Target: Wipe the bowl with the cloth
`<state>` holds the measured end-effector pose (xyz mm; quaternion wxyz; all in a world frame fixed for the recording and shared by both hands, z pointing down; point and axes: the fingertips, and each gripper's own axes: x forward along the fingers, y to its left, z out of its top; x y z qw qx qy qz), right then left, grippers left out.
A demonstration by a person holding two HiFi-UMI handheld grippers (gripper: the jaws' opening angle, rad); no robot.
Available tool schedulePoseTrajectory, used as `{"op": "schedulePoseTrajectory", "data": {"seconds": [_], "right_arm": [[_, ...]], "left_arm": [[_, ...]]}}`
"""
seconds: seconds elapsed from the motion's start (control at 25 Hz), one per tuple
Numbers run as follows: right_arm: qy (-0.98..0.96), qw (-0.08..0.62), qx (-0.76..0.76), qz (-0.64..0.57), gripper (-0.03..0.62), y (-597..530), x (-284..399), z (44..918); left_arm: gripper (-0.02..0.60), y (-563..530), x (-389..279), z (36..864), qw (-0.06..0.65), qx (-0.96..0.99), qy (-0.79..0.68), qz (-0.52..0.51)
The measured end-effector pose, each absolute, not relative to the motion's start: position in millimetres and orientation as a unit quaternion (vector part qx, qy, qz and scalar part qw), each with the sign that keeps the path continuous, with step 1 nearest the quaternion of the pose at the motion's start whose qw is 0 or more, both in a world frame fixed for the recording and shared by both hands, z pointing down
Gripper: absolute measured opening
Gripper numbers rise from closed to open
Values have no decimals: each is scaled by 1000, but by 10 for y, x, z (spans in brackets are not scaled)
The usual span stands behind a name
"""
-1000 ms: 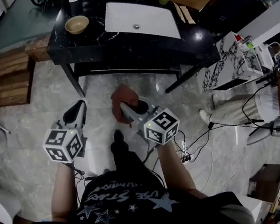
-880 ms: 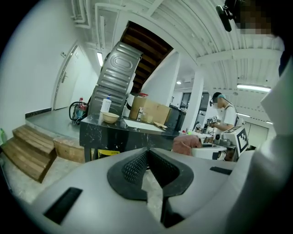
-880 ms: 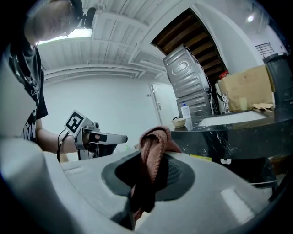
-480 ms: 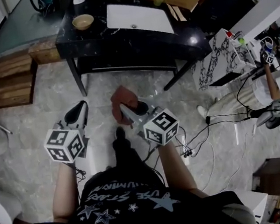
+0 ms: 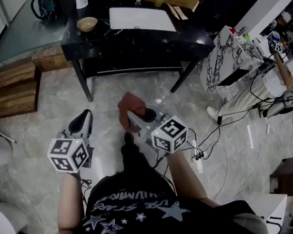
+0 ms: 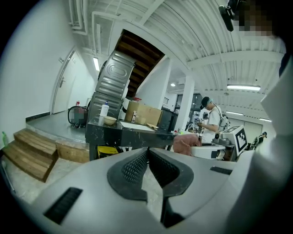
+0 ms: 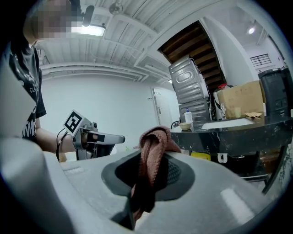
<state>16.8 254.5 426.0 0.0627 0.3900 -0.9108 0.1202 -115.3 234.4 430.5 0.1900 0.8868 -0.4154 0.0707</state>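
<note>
Rust-brown cloth [image 7: 153, 151] is pinched between the jaws of the right gripper [image 7: 146, 183]. It is bunched into a thick fold that stands up above the pads and hangs down behind them. In the head view the same cloth [image 5: 130, 104] is seen at the tip of the right gripper [image 5: 135, 118], held out over the floor.

The left gripper [image 6: 147, 157] is carried beside it with its jaws drawn together at the tips, and nothing is held between them. It is seen at the left of the head view [image 5: 82, 121].

The bowl [image 5: 87, 24] is set upright, mouth up, near the far left corner of the black counter [image 5: 127, 44], left of the white basin [image 5: 139, 18]. It lies well apart from both grippers, ahead of them and almost in line with the left one, so the left hand is judged slightly nearer. The cloth-bearing right gripper would have to be carried forward and leftward. Being round, the bowl offers no long axis to be matched. No wiping is judged to have begun.
</note>
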Motion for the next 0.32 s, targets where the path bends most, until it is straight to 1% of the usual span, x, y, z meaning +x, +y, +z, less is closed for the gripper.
{"op": "schedulePoseTrajectory", "data": {"seconds": [0.32], "right_arm": [[-906, 71, 400, 121, 67, 2984, 246, 4303]], "left_arm": [[21, 2764, -1068, 4369, 191, 893, -401, 76]]}}
